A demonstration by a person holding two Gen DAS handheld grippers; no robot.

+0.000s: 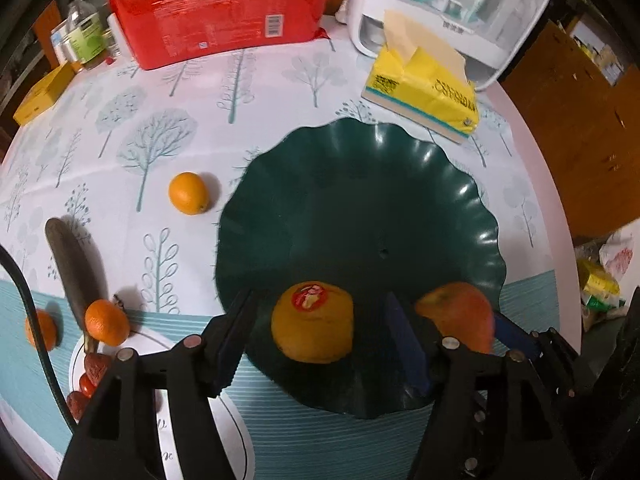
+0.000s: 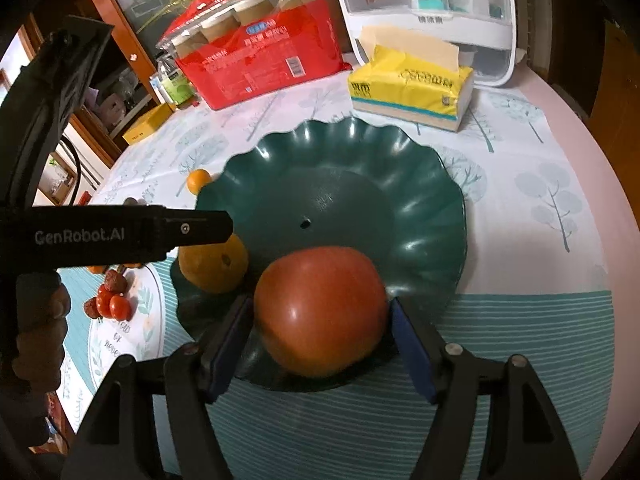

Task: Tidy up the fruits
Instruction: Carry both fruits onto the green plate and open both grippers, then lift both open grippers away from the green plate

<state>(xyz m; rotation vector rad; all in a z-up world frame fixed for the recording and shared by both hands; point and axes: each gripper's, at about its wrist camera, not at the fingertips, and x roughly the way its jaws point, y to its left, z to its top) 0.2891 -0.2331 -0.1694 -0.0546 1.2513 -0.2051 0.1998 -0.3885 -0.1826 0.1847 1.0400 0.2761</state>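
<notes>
The left gripper (image 1: 320, 336) stood with jaws apart around the orange (image 1: 313, 322) on the near side of the green plate (image 1: 360, 200), while the right gripper (image 2: 322, 342), beside it, bracketed the apple (image 2: 320, 310), contact uncertain.

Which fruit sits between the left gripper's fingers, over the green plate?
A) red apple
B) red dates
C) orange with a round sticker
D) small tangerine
C: the sticker-topped orange sits on the green plate between the left gripper fingers, with gaps on both sides.
</notes>
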